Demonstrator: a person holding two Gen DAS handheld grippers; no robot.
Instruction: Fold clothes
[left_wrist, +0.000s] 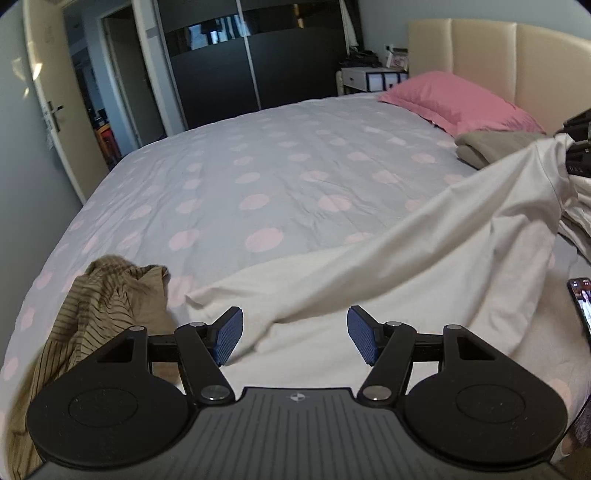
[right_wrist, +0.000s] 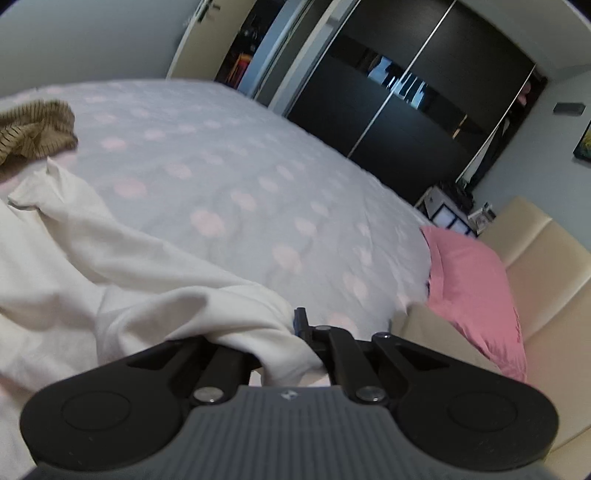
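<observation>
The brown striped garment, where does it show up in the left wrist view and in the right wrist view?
Left wrist view: the brown striped garment lies crumpled at lower left, beside the left gripper.
Right wrist view: it sits at the far left edge, upper part, beyond the white garment.
Shared landmark: the pink pillow by the headboard.
</observation>
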